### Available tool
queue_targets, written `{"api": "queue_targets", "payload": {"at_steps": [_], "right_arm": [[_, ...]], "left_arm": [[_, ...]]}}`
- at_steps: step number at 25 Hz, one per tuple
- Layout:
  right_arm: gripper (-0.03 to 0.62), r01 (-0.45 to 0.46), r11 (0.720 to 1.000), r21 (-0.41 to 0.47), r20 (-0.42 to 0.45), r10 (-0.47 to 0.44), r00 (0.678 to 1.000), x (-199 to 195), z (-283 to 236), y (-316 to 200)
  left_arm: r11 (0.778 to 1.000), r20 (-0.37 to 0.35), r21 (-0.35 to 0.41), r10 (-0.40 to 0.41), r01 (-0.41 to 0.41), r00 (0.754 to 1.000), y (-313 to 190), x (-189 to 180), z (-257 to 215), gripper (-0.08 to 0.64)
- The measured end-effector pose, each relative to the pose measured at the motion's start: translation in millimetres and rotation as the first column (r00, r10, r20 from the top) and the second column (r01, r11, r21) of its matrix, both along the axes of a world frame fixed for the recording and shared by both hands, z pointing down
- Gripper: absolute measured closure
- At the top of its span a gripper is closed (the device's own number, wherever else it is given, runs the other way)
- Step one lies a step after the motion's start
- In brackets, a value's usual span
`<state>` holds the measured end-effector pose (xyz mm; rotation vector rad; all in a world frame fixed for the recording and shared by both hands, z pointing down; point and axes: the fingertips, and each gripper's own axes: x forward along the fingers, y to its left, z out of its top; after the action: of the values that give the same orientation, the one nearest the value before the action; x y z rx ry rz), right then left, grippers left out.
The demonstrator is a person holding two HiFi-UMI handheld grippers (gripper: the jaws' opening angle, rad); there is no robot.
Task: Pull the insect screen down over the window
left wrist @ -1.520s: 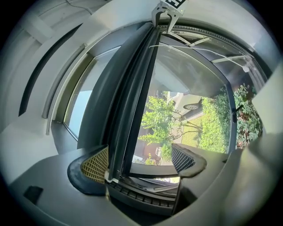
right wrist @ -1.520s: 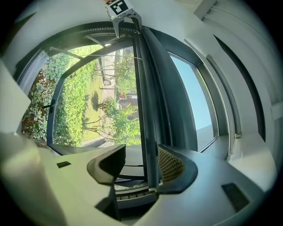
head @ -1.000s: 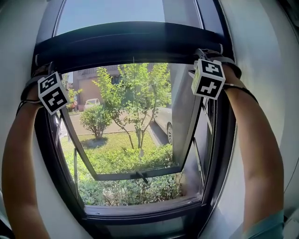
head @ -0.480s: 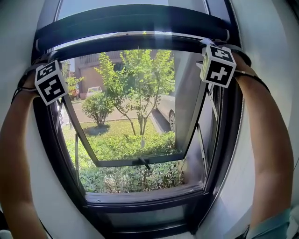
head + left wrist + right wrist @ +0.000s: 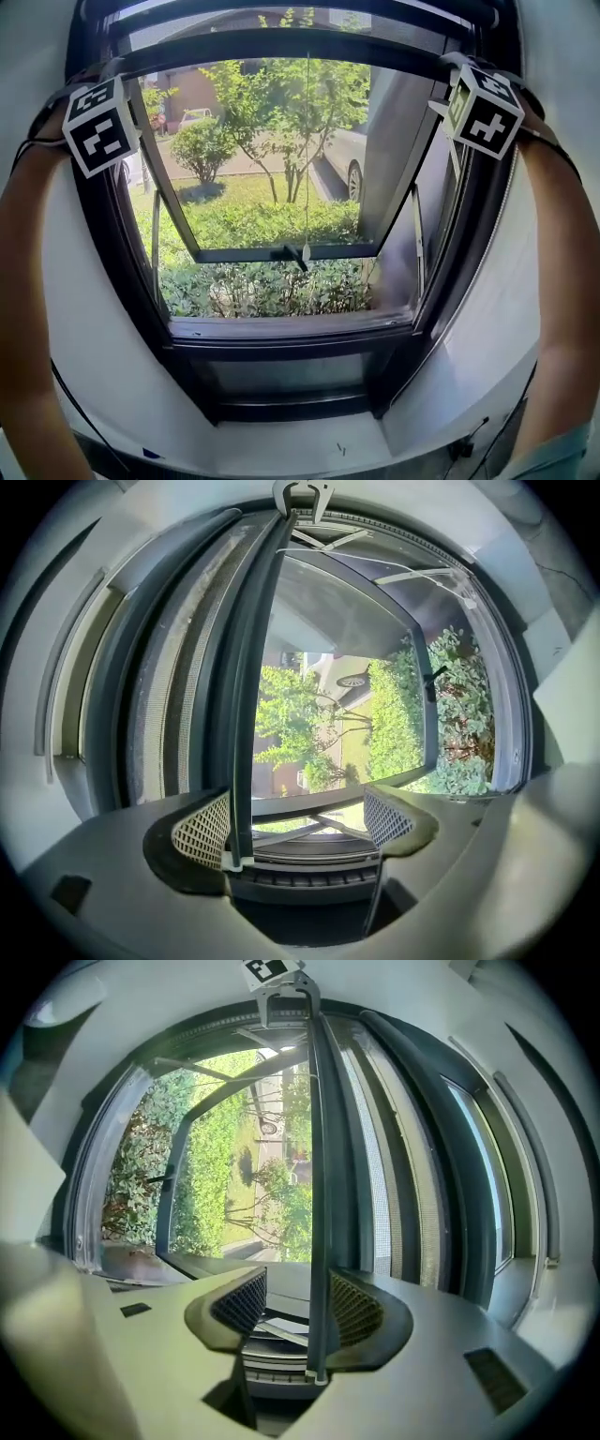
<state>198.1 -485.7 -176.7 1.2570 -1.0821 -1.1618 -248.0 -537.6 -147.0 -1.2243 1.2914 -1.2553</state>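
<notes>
The insect screen's dark pull bar [image 5: 281,42] spans the top of the window, with a thin cord and tassel [image 5: 307,251] hanging from its middle. My left gripper [image 5: 101,122] is at the bar's left end and my right gripper [image 5: 483,108] at its right end. In the left gripper view the bar [image 5: 246,714] lies against one pad of the left gripper [image 5: 295,822], whose jaws stand wide apart. In the right gripper view the bar [image 5: 319,1194] runs between the jaws of the right gripper [image 5: 298,1302], touching one pad with a gap to the other. Grey mesh [image 5: 173,696] shows behind the bar.
The glass sash [image 5: 281,251] is tilted open outward, its handle [image 5: 291,255] at the bottom middle. Below are the dark frame and sill [image 5: 281,328], with white wall on both sides. Bushes, trees and a parked car lie outside.
Both grippers and the pull bar have come down a little relative to the window. The head view has tilted down, so more of the sill and lower frame shows.
</notes>
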Motion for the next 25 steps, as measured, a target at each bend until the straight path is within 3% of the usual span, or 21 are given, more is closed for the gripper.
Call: {"api": "queue_targets", "payload": {"at_steps": [13, 19, 25], "right_arm": [[0.385, -0.013, 0.989, -0.144, -0.019, 0.010, 1.000, 0, 99, 4], [0.385, -0.038, 0.979, -0.201, -0.028, 0.033, 0.999, 2, 128, 7], [0.386, -0.069, 0.950, -0.304, -0.063, 0.053, 0.997, 3, 190, 1]], "left_arm": [[0.988, 0.056, -0.153, -0.009, 0.017, 0.998, 15, -6, 103, 0.126], [0.984, 0.069, -0.177, 0.047, -0.035, 0.997, 25, 9, 123, 0.126], [0.949, 0.089, -0.314, 0.011, 0.017, 0.996, 19, -3, 193, 0.126]]}}
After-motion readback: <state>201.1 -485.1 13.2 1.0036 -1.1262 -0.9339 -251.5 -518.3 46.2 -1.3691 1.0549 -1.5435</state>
